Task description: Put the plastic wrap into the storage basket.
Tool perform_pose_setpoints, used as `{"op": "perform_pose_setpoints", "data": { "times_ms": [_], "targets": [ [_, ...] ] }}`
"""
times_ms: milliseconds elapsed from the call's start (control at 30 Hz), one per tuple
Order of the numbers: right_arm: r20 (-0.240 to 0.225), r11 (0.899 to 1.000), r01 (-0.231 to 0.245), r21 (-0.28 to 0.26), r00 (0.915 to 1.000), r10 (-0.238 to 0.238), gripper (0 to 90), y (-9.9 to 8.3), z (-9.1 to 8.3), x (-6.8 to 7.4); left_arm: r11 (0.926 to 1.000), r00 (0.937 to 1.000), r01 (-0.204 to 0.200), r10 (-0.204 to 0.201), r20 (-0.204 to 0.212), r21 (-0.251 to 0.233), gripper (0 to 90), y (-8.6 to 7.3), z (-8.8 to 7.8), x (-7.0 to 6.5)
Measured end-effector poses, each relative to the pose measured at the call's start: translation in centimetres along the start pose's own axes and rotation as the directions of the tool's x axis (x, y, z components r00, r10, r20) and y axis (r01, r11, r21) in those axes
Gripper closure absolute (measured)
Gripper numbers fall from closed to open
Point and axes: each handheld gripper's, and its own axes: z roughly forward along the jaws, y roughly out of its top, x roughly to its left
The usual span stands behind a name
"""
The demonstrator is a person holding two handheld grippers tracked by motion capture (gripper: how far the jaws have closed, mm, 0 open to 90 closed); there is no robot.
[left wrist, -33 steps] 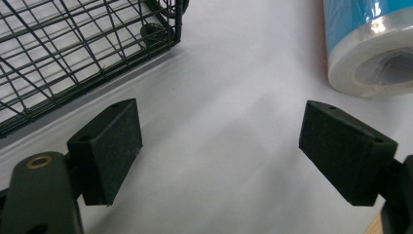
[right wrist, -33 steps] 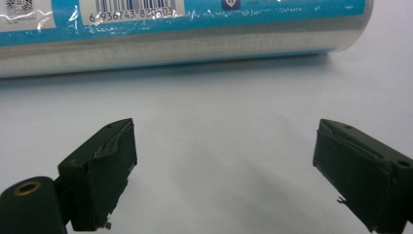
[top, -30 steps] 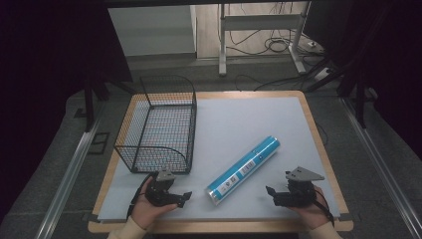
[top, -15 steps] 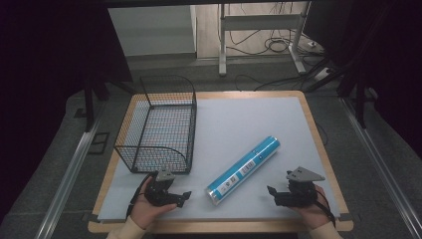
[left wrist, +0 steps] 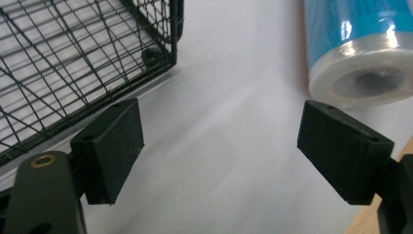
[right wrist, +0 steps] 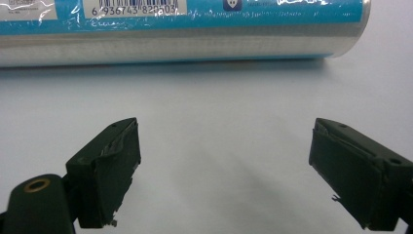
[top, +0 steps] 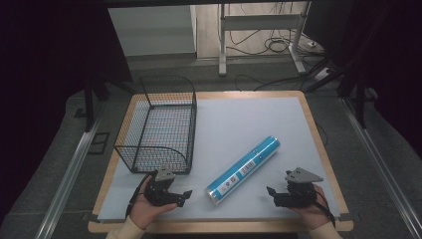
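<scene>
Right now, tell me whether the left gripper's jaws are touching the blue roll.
Apart. In the left gripper view the left gripper stands open with bare white table between its jaws, and the blue roll lies beyond the far jaw, a clear gap separating them.

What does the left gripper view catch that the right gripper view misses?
Left gripper view: a corner of the wire basket and the roll's open end, seen between its wide-apart jaws. Right gripper view: the roll's long side with a barcode, lying past its own open jaws. Both: the blue roll, the pale mat and two black jaws with nothing between them.
</scene>
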Motion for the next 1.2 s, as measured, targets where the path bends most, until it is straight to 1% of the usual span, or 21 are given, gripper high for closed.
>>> {"op": "perform_pose_setpoints", "data": {
  "times_ms": [33, 167, 367, 533, 700, 800, 833, 933, 1200],
  "targets": [
    [0.0, 1.0, 0.0, 0.0, 1.0, 0.0, 12.1, 0.0, 0.0, 0.0, 0.9999, 0.9999, -0.011, 0.011, 0.001, -0.005, 16.6, 0.1, -0.1, -0.2],
    [0.001, 1.0, 0.004, -0.004, 1.0, -0.004, 12.1, 0.0, 0.0, 0.1, 0.9997, 0.9997, -0.025, 0.025, 0.005, -0.004, 16.4, 0.2, -0.1, -0.6],
    [-0.006, 1.0, 0.012, -0.005, 0.9999, -0.012, 12.4, 0.0, 0.0, 0.2, 0.9995, 0.9995, -0.03, 0.03, 0.006, -0.007, 16.4, 0.6, -0.5, -1.0],
    [-0.002, 1.0, 0.011, -0.011, 0.9999, -0.011, 12.4, 0.1, -0.1, 0.1, 0.9992, 0.9992, -0.038, 0.038, 0.008, -0.011, 16.4, 0.9, -0.6, -1.4],
    [-0.001, 1.0, 0.009, -0.02, 1.0, -0.009, 12.6, 0.1, -0.2, 0.1, 0.9982, 0.9982, -0.056, 0.056, 0.019, -0.019, 16.4, 1.6, -0.8, -2.2],
    [-0.013, 1.0, 0.001, -0.02, 0.9999, -0.001, 12.6, 0.1, -0.2, 0.1, 0.9978, 0.9978, -0.061, 0.062, 0.025, -0.026, 16.3, 1.9, -0.8, -2.5],
    [-0.018, 1.0, -0.002, -0.021, 0.9998, 0.001, 12.6, 0.1, -0.2, 0.1, 0.9972, 0.9971, -0.069, 0.07, 0.031, -0.028, 16.4, 2.2, -0.7, -2.8],
    [-0.021, 1.0, -0.008, -0.023, 0.9998, 0.007, 12.6, 0.1, -0.2, 0.1, 0.9961, 0.9956, -0.085, 0.086, 0.038, -0.027, 16.4, 2.6, -0.6, -3.1],
    [-0.018, 1.0, -0.01, -0.022, 0.9998, 0.01, 12.6, 0.1, -0.2, 0.1, 0.9951, 0.9945, -0.093, 0.094, 0.046, -0.035, 16.4, 3.3, -0.4, -3.7]
  ]
}}
